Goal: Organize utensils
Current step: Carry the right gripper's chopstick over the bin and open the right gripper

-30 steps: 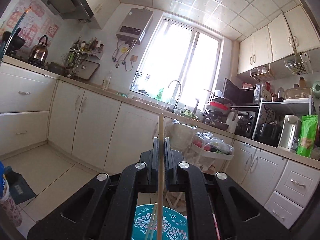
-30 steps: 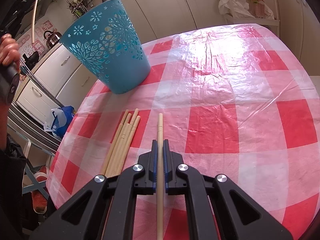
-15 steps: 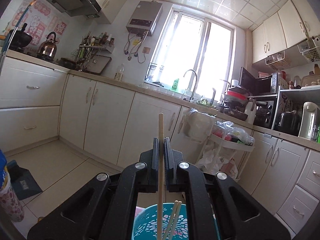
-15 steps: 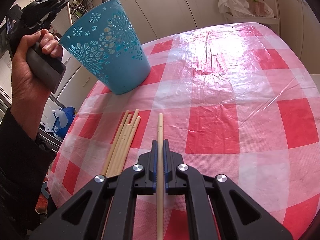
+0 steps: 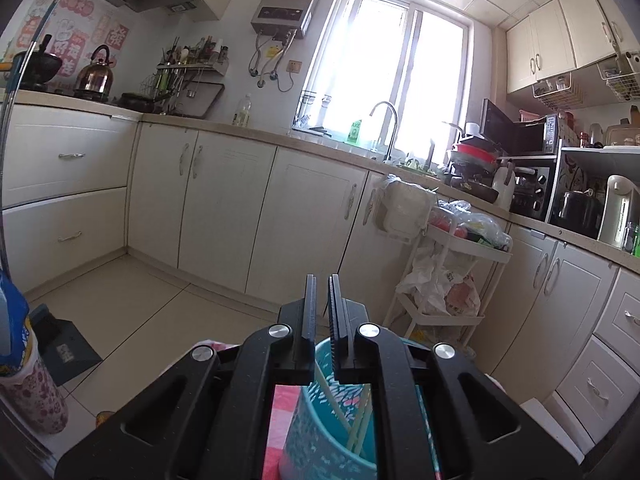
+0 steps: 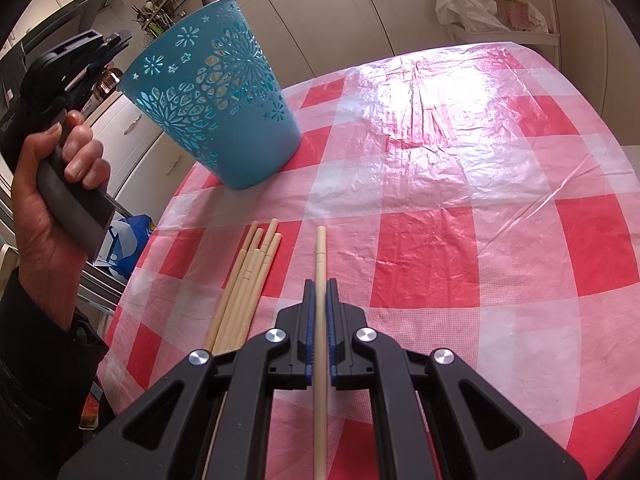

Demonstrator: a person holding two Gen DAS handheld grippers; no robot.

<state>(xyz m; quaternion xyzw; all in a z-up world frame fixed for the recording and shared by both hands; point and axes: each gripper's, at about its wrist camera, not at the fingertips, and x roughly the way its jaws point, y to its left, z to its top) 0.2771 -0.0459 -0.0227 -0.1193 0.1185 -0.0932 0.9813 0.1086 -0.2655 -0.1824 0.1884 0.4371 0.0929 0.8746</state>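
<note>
My left gripper [image 5: 321,280] is open and empty, held just above the rim of the teal cut-out basket [image 5: 320,432]; chopsticks [image 5: 360,420] lean inside it. In the right wrist view the basket [image 6: 224,96] stands at the table's far left, and the left gripper [image 6: 76,64] hovers at its left rim in a hand. My right gripper [image 6: 320,284] is shut on one wooden chopstick [image 6: 320,264], held low over the red-and-white checked tablecloth [image 6: 440,200]. Several loose chopsticks [image 6: 248,280] lie bundled on the cloth just left of it.
The round table's left edge [image 6: 132,280] drops off close to the loose chopsticks. Kitchen cabinets [image 5: 224,208], a white trolley with bags [image 5: 448,280] and tiled floor [image 5: 120,304] lie beyond the basket.
The left gripper came down over the basket, opened, and its chopstick dropped in. The right gripper has stayed still, shut on its chopstick.
</note>
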